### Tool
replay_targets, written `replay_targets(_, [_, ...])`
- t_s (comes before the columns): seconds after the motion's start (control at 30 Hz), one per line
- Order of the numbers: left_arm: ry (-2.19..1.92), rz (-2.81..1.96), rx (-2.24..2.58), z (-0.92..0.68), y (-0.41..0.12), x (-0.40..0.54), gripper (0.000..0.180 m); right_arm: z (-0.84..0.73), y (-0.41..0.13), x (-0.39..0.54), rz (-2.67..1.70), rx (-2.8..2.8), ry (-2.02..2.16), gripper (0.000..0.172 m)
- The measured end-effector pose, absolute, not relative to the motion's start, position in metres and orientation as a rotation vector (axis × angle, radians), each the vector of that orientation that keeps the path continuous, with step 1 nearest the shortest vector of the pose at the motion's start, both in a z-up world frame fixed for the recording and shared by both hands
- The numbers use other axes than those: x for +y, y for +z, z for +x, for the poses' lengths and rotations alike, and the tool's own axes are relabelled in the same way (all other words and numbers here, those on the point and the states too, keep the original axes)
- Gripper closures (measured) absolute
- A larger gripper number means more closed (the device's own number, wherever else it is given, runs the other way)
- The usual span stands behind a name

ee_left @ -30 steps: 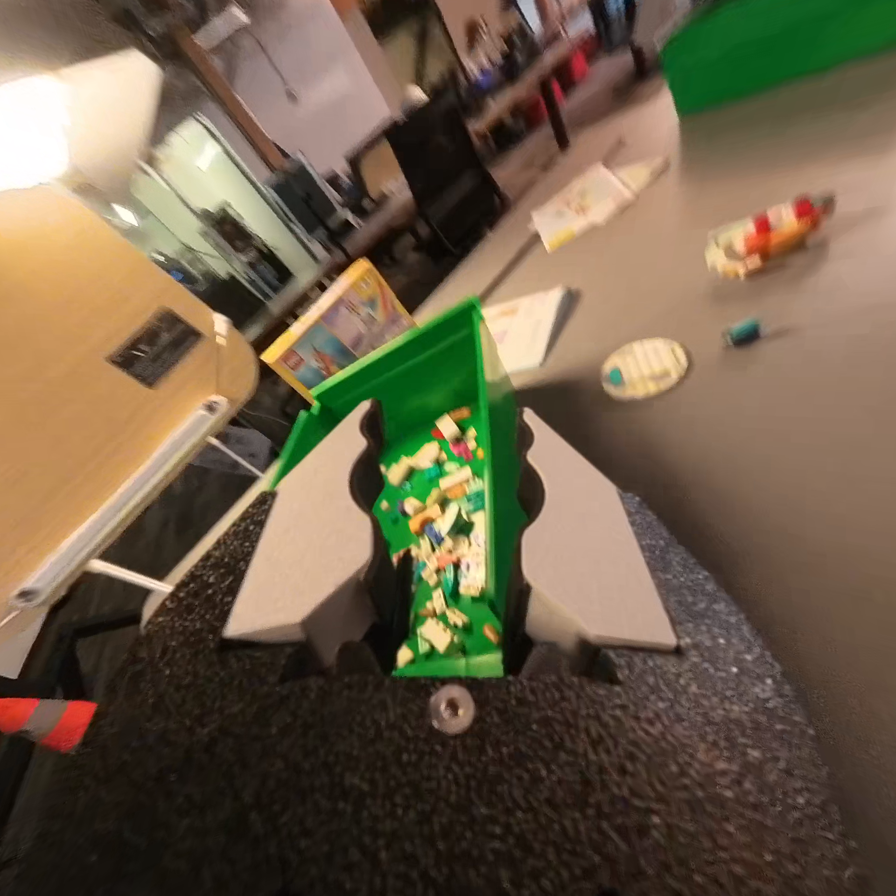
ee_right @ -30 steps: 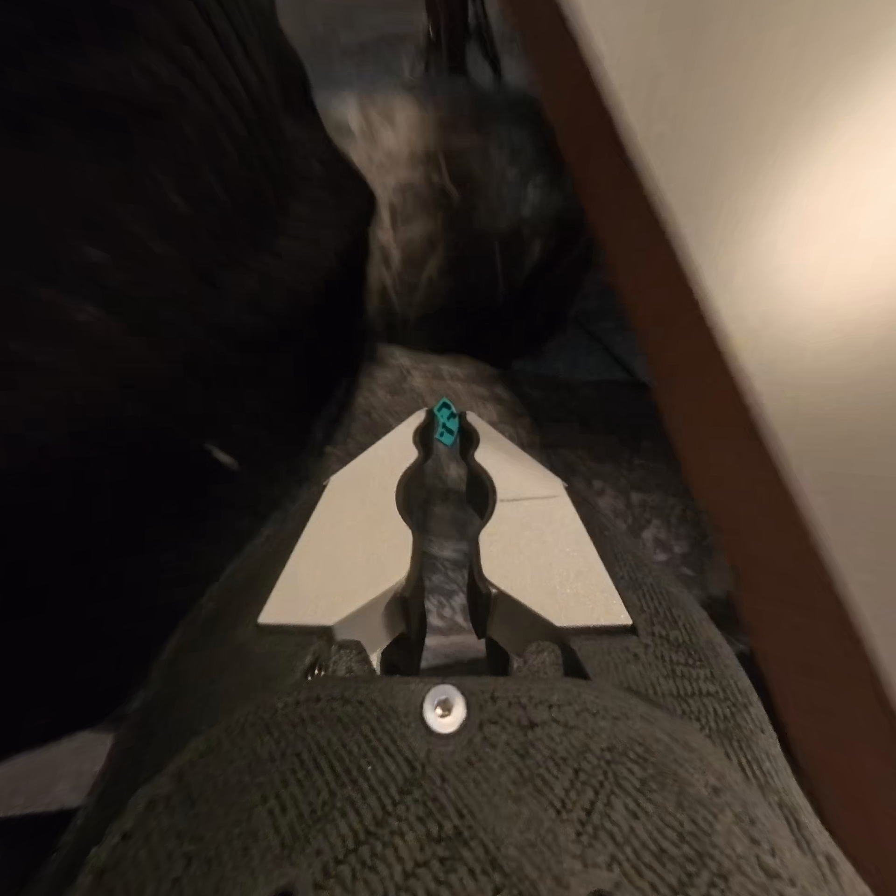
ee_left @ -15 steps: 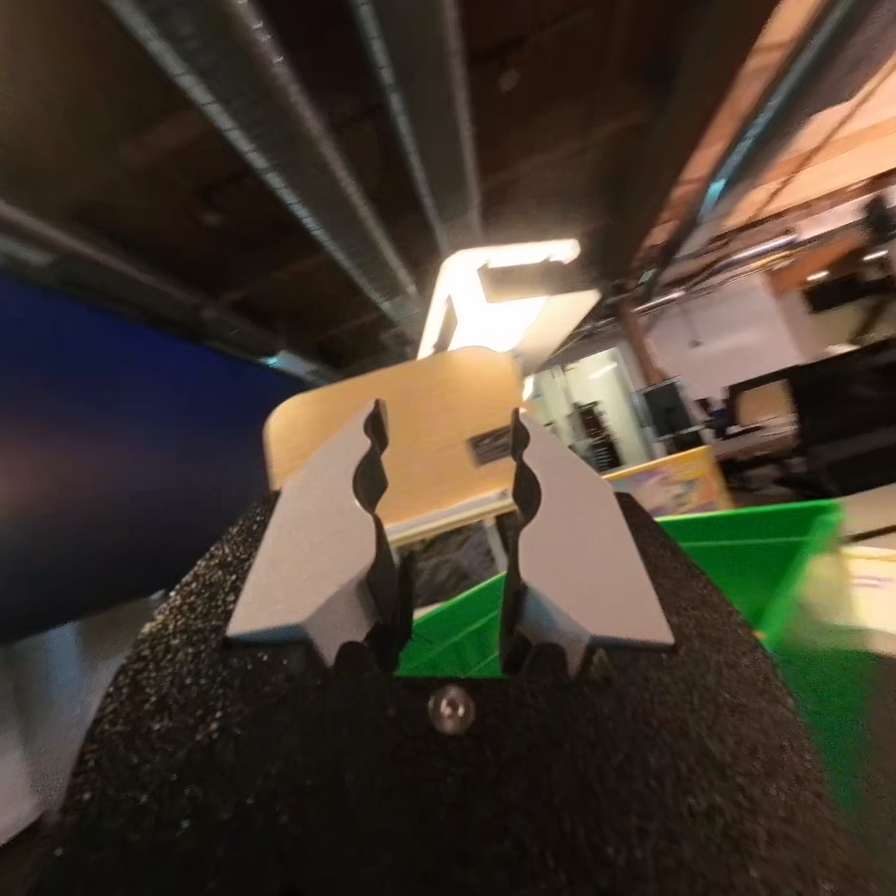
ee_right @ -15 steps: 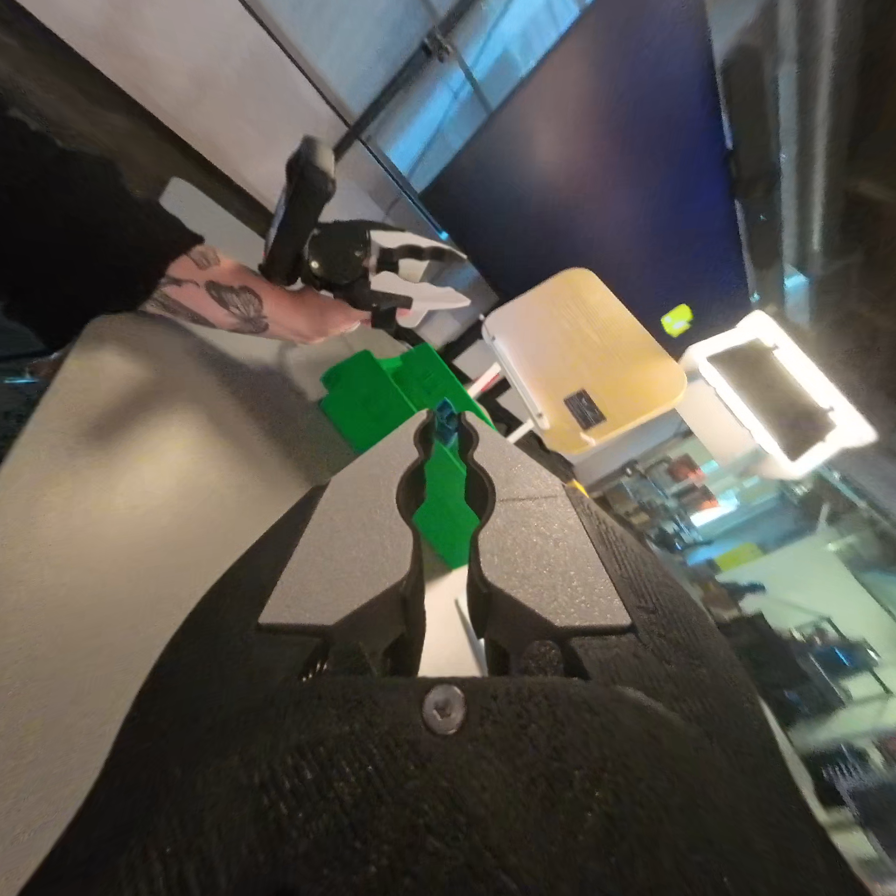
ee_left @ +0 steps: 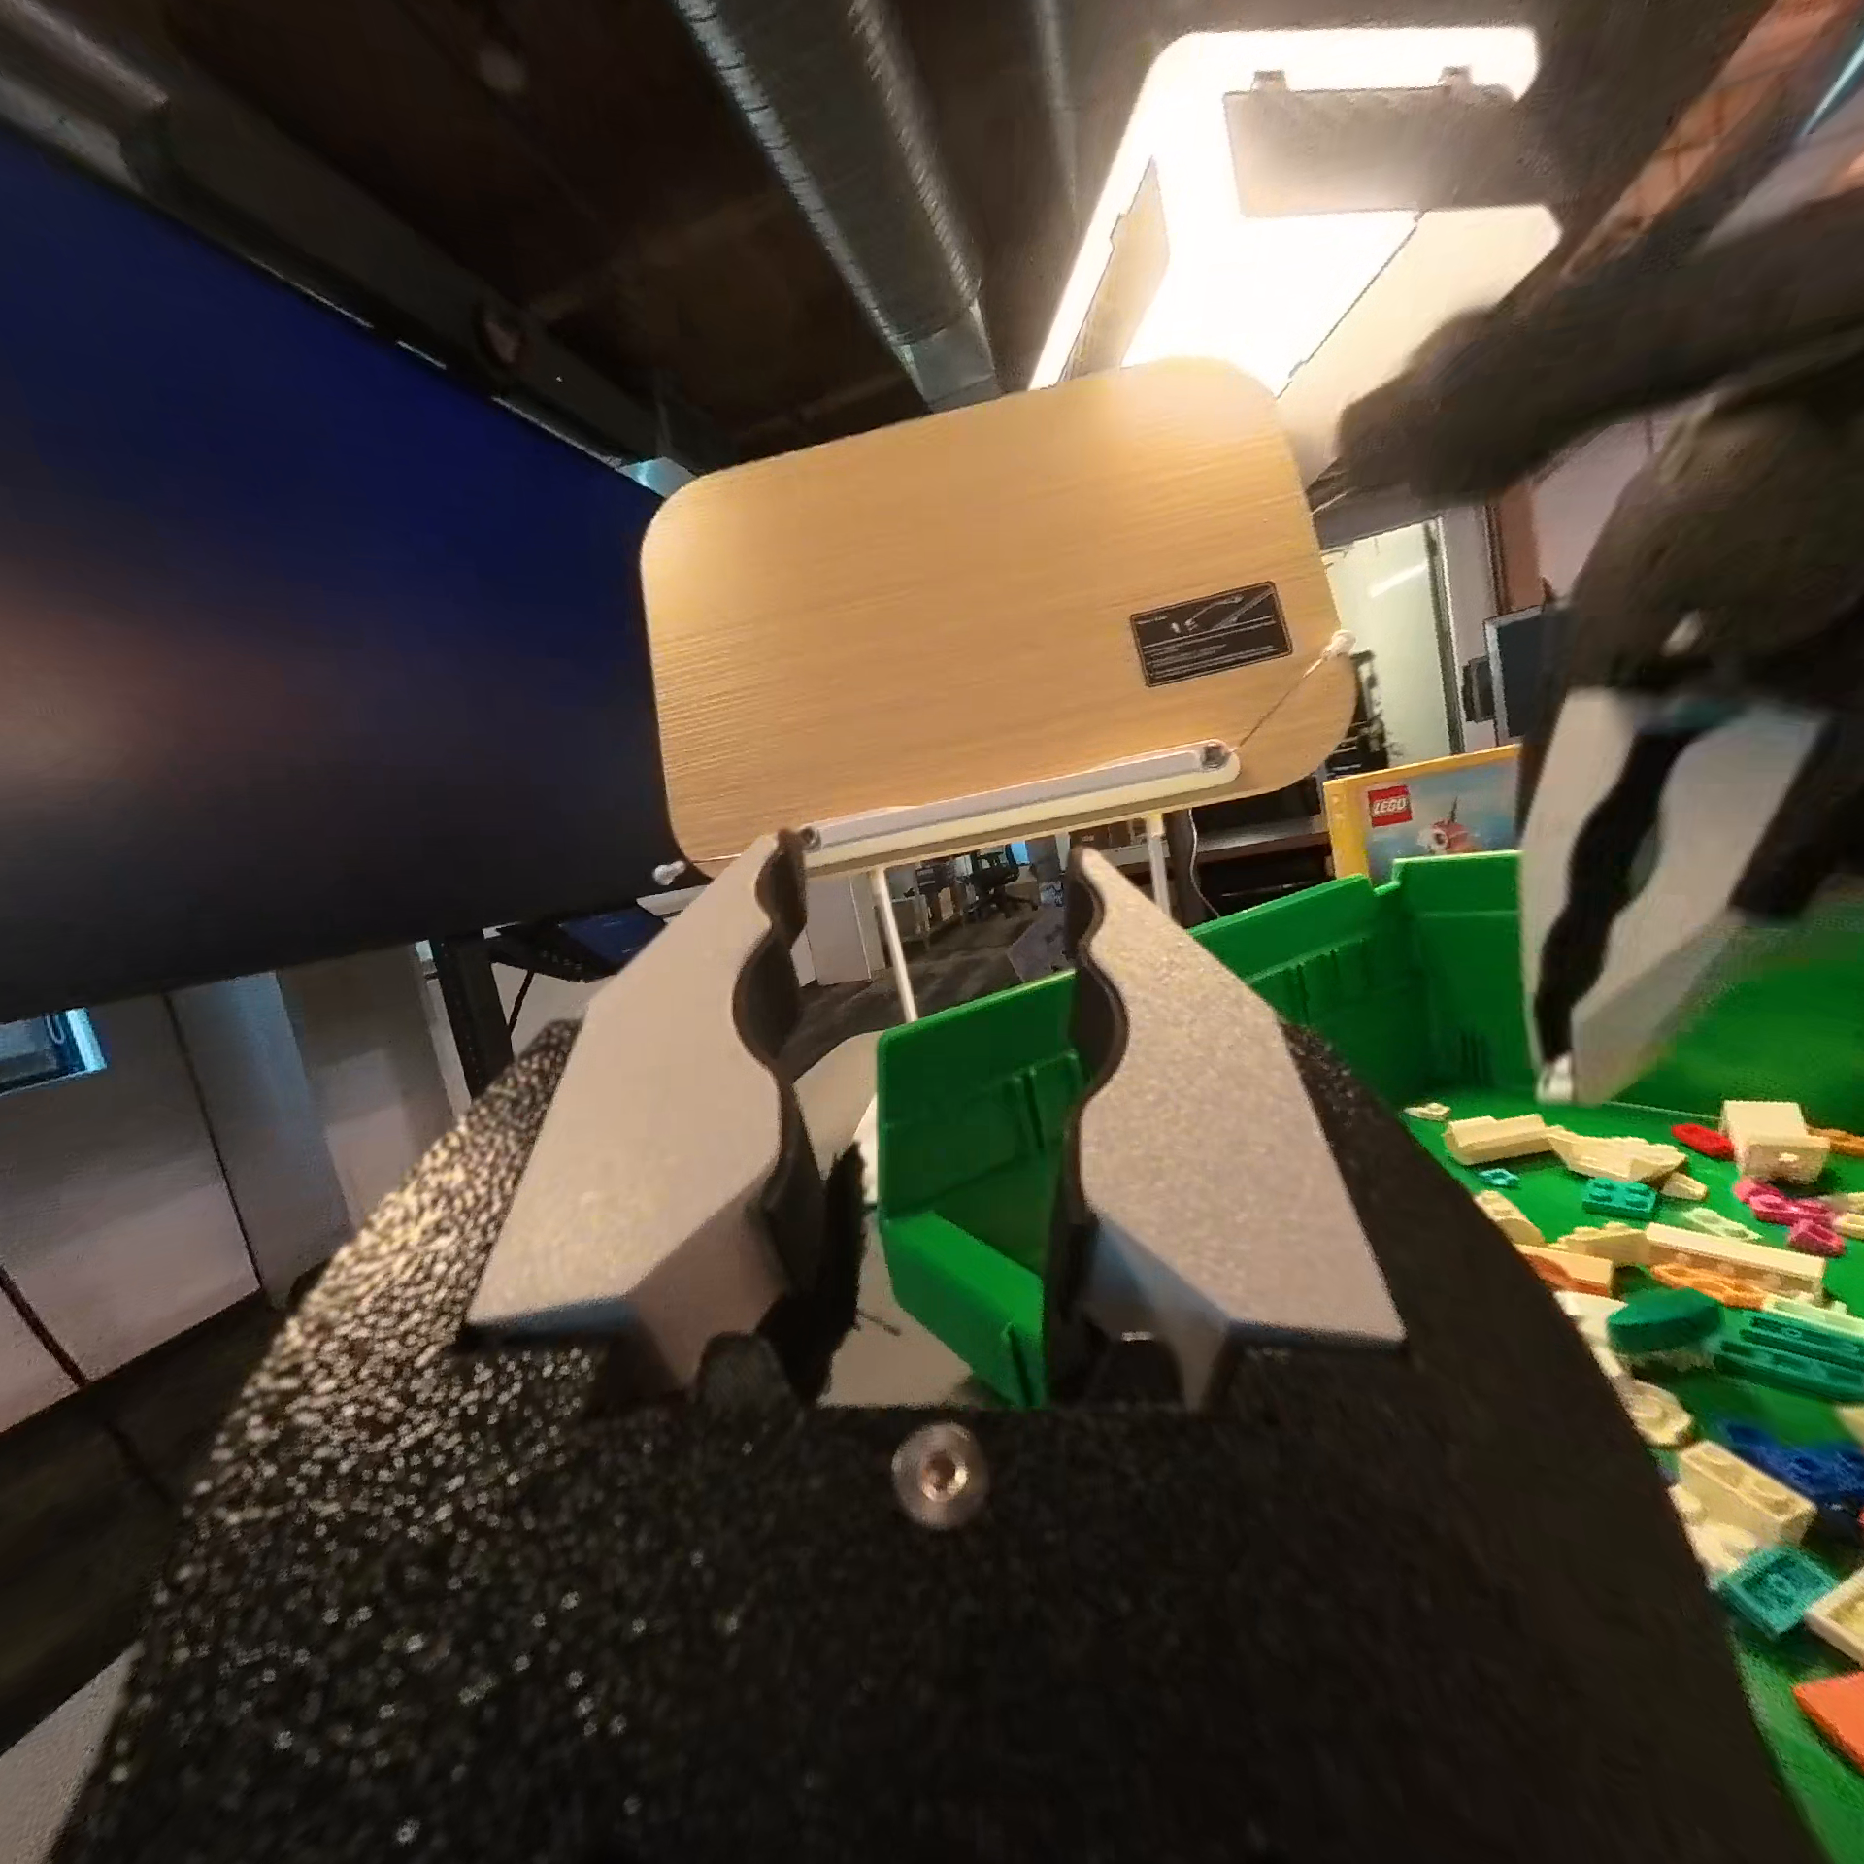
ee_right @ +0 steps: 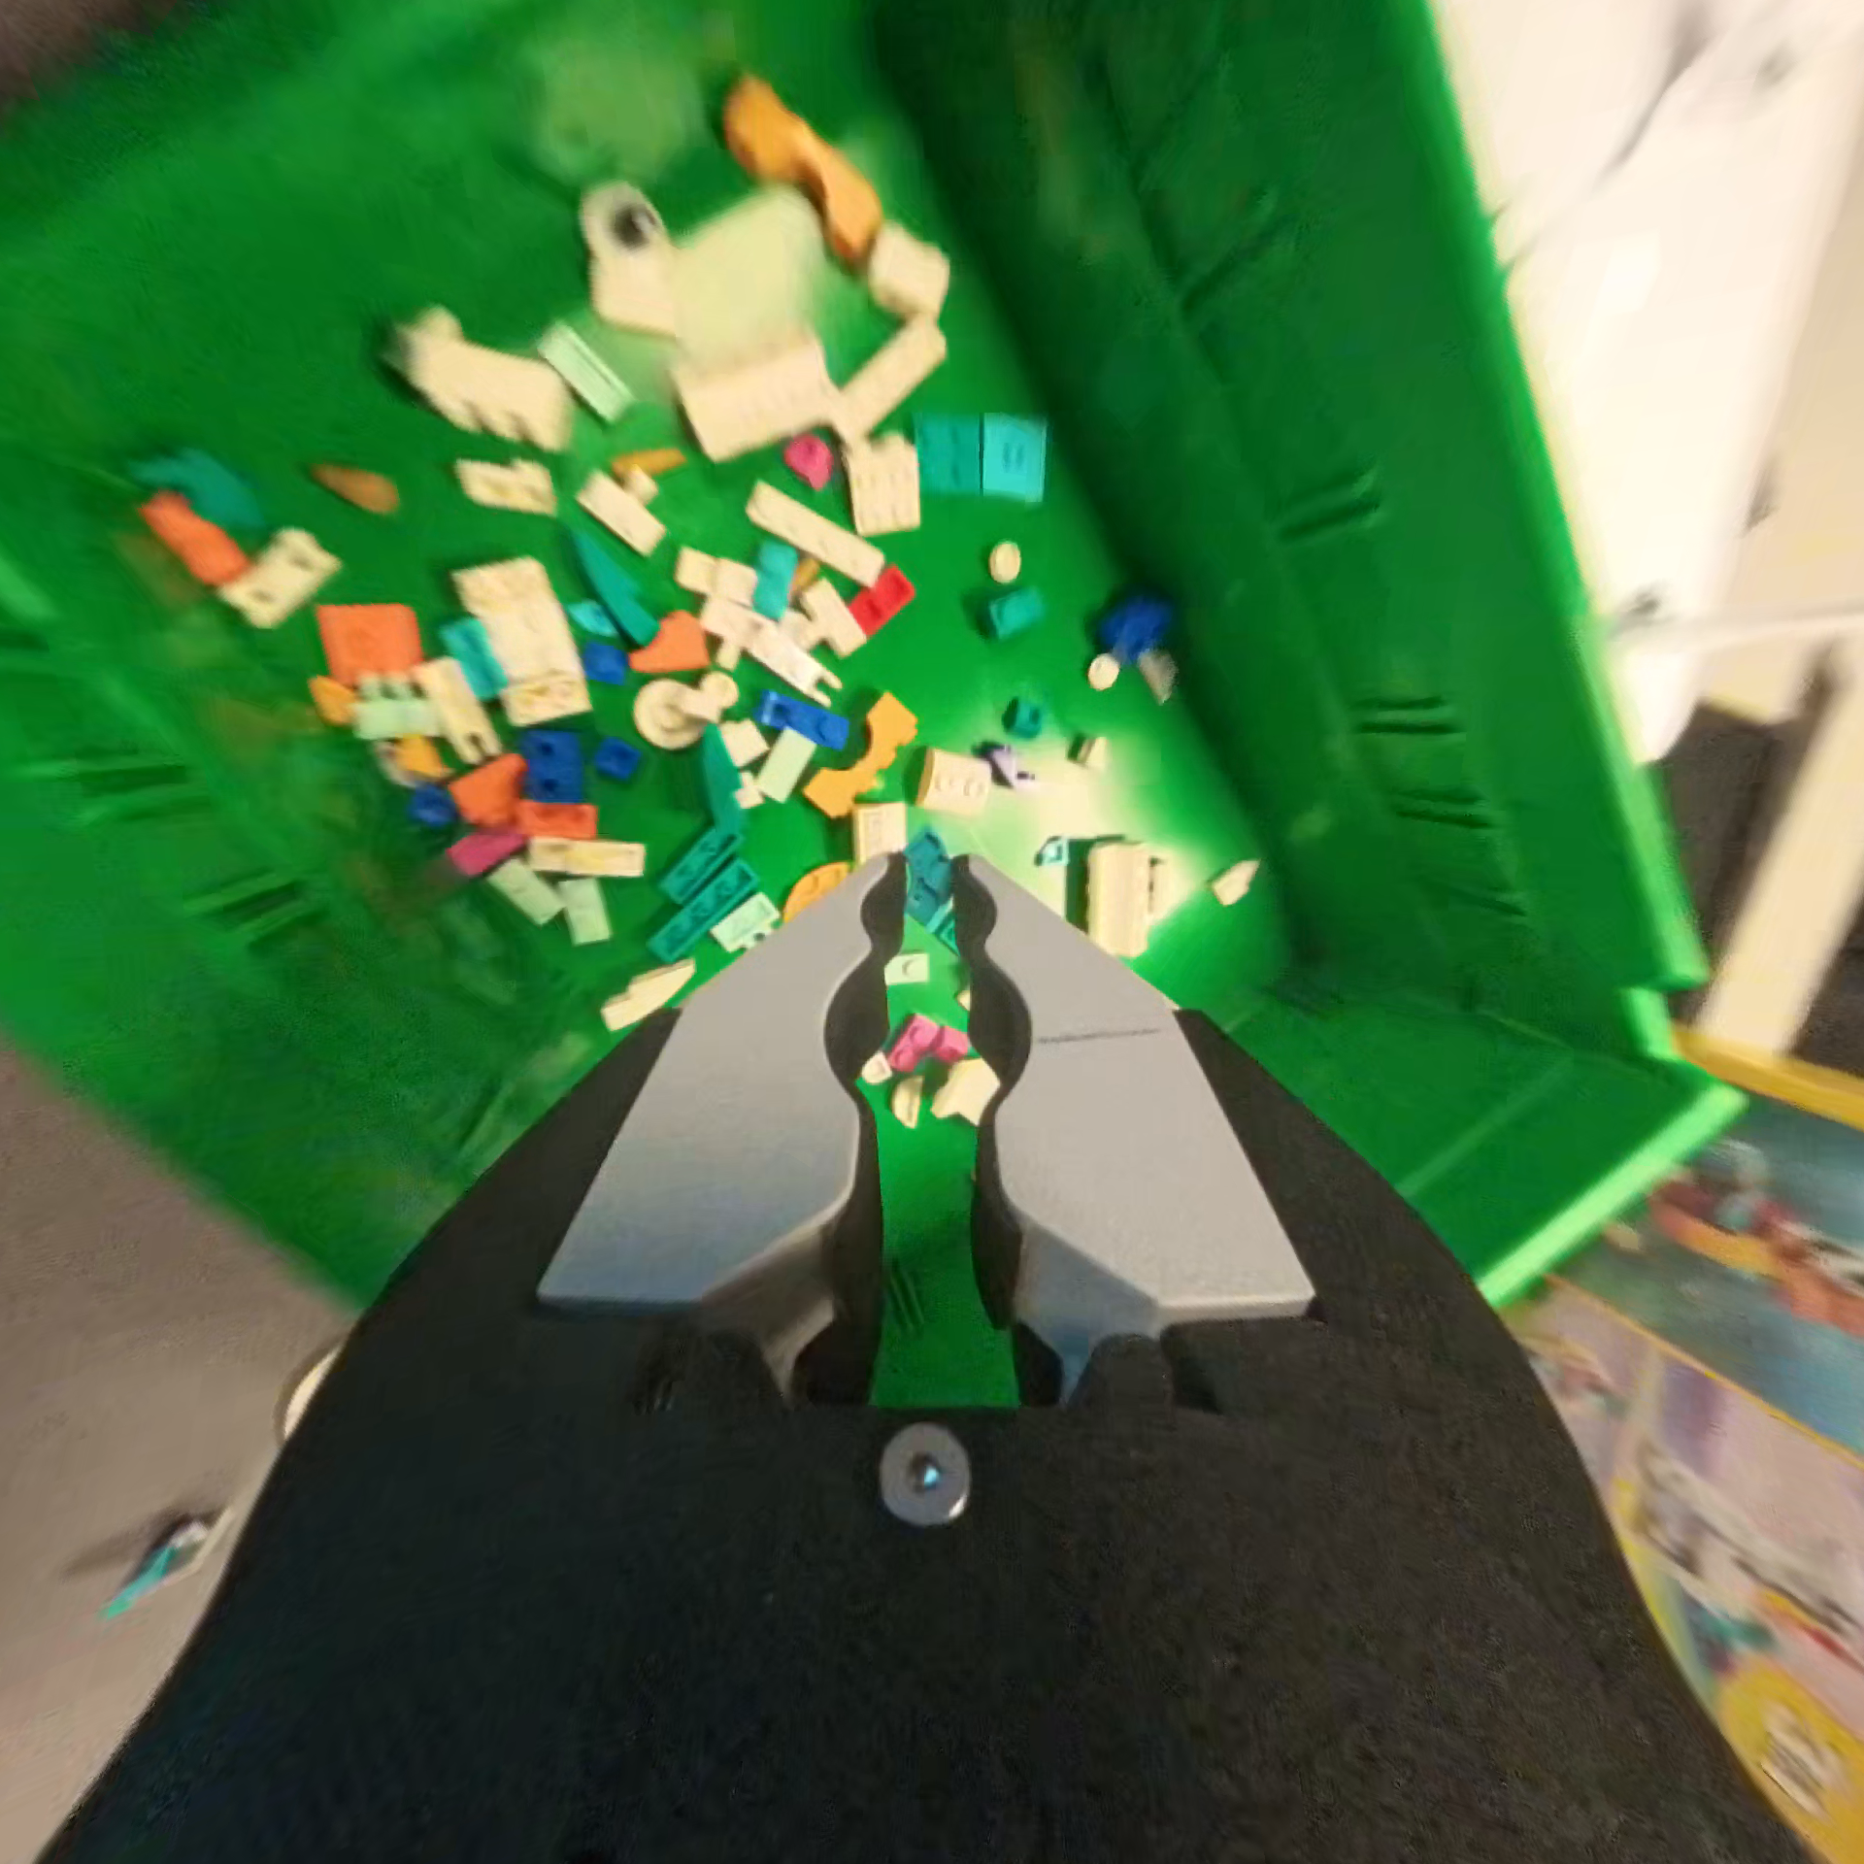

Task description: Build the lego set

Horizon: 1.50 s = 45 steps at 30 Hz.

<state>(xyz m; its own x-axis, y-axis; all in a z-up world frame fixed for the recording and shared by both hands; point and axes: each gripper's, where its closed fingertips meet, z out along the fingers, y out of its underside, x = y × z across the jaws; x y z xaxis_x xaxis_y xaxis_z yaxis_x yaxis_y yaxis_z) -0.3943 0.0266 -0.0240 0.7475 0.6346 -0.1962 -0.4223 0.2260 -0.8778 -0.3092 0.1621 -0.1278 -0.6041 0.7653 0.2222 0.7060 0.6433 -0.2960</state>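
– Green plastic, item one: what is it and where?
– Green bin (ee_right: 1362, 605), open-topped with ribbed walls, on a grey table (ee_right: 121, 1261). Its floor is strewn with loose bricks (ee_right: 646, 646): cream, teal, orange, blue, pink, one red.

– Right gripper (ee_right: 923, 867)?
– Over the bin, pointing down into it. Its fingers are clenched on a small teal brick (ee_right: 926, 883) right at the tips, above the loose pile. The view is blurred, so no finer detail.

– Left gripper (ee_left: 933, 867)?
– Released. The fingers stand wide apart with only air between them. It sits at the bin's near corner, level with the rim, and points out into the room.

– Anything printed?
– Two items. A yellow-edged box (ee_left: 1432, 807) stands just behind the bin, bearing a red logo patch and a picture of a red creature. A tilted pale wooden board (ee_left: 958, 625) on thin white legs carries a black label (ee_left: 1210, 633) with small white print and a diagram, too small to make out. A white ledge runs along the board's lower edge.

– Surroundings?
– Large dark blue screen (ee_left: 252, 555) to the left, silver ceiling duct (ee_left: 857, 182), bright ceiling light (ee_left: 1261, 202). The left view also shows the right gripper, blurred, over the bricks, held by a dark-gloved hand (ee_left: 1614, 424).
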Motion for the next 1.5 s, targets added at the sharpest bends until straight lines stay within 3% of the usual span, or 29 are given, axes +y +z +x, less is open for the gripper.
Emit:
replay_targets(0.03, [0.737, -1.131, -0.224, -0.395, -0.025, 0.027, 0.133, -0.313, -0.142, 0.168, -1.231, -2.566, 0.214, 0.165])
replay_targets(0.13, [0.742, -1.141, -0.215, -0.395, -0.026, 0.029, 0.134, -0.321, -0.168, 0.182, -1.377, -2.572, 0.175, 0.161])
replay_targets(0.3, [0.741, -1.143, -0.217, -0.395, -0.026, 0.029, 0.134, -0.316, -0.173, 0.185, -1.43, -2.565, 0.208, 0.139])
replay_targets(0.4, [0.738, -1.136, -0.221, -0.395, -0.026, 0.028, 0.134, -0.319, -0.134, 0.178, -1.324, -2.441, 0.327, 0.135])
replay_targets(0.57, [0.766, -1.058, -0.09, -0.36, 0.003, 0.019, 0.136, -0.275, -0.018, 0.15, -1.135, -2.052, 0.622, 0.129])
replay_targets(0.7, [0.762, -0.89, 0.063, -0.292, 0.04, -0.007, 0.143, -0.179, 0.007, 0.152, -1.169, -1.776, 0.633, 0.119])
replay_targets(0.93, [0.615, -0.951, 0.281, -0.181, 0.032, 0.018, 0.148, -0.041, -0.126, 0.119, -1.583, -1.798, 0.645, 0.134])
replay_targets(1.07, [0.531, -1.048, 0.358, -0.144, 0.012, 0.046, 0.154, -0.032, -0.166, 0.118, -1.648, -1.772, 0.616, 0.145])
replay_targets(1.37, [0.214, -1.327, 0.528, -0.111, -0.04, 0.088, 0.161, -0.05, -0.167, 0.134, -1.47, -1.747, 0.561, 0.169])
replay_targets(1.47, [-0.098, -1.41, 0.567, -0.088, -0.056, 0.097, 0.163, -0.057, -0.137, 0.121, -1.379, -1.61, 0.857, 0.169])
replay_targets(1.5, [-0.218, -1.392, 0.581, -0.079, -0.054, 0.095, 0.173, -0.056, -0.126, 0.112, -1.347, -1.567, 1.012, 0.169])
